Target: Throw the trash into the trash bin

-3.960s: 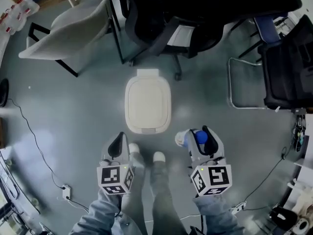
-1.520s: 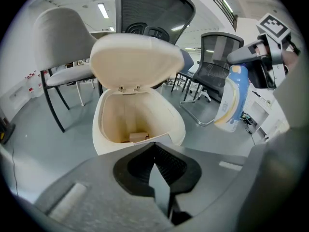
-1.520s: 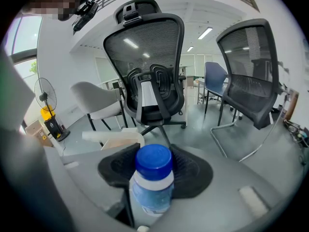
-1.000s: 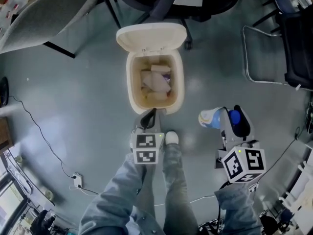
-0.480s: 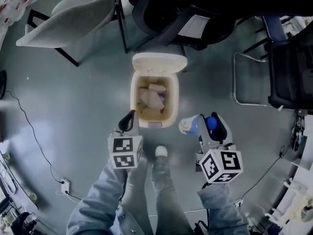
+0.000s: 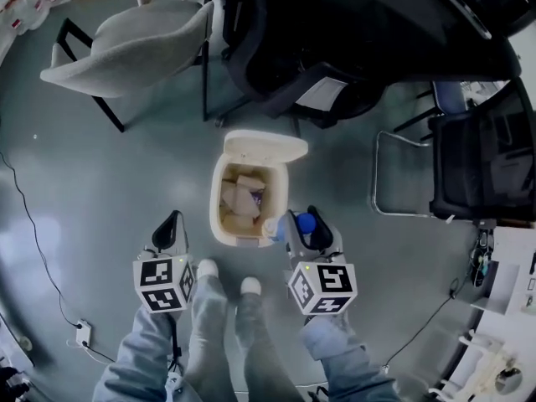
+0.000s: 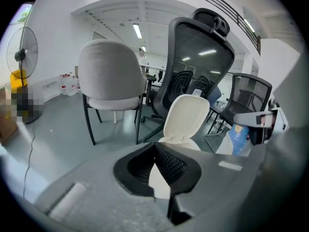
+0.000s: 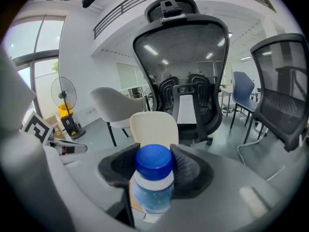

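Observation:
The cream trash bin (image 6: 216,213) stands on the grey floor with its lid (image 6: 266,147) flipped up, and crumpled trash lies inside. My right gripper (image 6: 306,221) is shut on a clear plastic bottle (image 6: 275,229) with a blue cap. The bottle's bottom end reaches over the bin's right front rim. In the right gripper view the bottle (image 8: 152,187) sits between the black pads (image 8: 190,170), with the raised lid (image 8: 153,127) behind it. My left gripper (image 6: 170,221) hangs left of the bin, shut and empty. In the left gripper view its jaw tips (image 7: 155,146) meet in front of the lid (image 7: 186,117).
A grey shell chair (image 6: 126,53) stands at the far left, a black office chair (image 6: 335,40) just behind the bin, and another black chair (image 6: 477,157) at the right. The person's shoes (image 6: 249,286) are close in front of the bin. A cable (image 6: 33,224) runs along the left floor.
The bin's lid, down four seconds ago, is up. My right gripper has carried the bottle left until it overhangs the bin's rim. My left gripper has drawn away to the bin's left.

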Available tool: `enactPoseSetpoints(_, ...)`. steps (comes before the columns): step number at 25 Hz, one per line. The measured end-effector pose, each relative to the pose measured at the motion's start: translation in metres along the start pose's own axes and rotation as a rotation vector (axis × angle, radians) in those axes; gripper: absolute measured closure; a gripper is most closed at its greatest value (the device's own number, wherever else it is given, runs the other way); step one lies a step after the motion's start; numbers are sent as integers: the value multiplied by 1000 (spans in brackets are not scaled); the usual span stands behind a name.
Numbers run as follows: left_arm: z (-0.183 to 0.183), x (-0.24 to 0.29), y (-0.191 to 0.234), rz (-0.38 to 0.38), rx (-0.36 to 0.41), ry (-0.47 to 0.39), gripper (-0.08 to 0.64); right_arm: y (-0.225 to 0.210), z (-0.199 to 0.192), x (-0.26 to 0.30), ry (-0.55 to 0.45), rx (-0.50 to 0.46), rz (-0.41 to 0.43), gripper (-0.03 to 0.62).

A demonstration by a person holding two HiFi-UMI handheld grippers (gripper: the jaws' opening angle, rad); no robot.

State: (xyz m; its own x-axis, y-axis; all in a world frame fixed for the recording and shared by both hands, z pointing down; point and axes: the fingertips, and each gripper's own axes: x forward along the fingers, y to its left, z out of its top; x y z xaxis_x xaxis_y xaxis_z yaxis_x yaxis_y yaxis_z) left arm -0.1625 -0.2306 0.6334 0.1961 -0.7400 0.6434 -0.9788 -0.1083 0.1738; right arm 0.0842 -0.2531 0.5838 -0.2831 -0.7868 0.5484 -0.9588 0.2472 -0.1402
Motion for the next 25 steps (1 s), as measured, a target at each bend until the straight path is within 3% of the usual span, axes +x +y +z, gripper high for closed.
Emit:
enactPoseSetpoints(10,-17,15,41,3,-5,28,554,19,-77,99,90,-58,32,397)
enactPoseSetpoints(17,-39,30,66,14,-29,80,554,20,-107,163,124,-89,32,397)
enactPoseSetpoints(25,-46,44,74,6,-41,97,554,15,-137,191,223,-107,17,394)
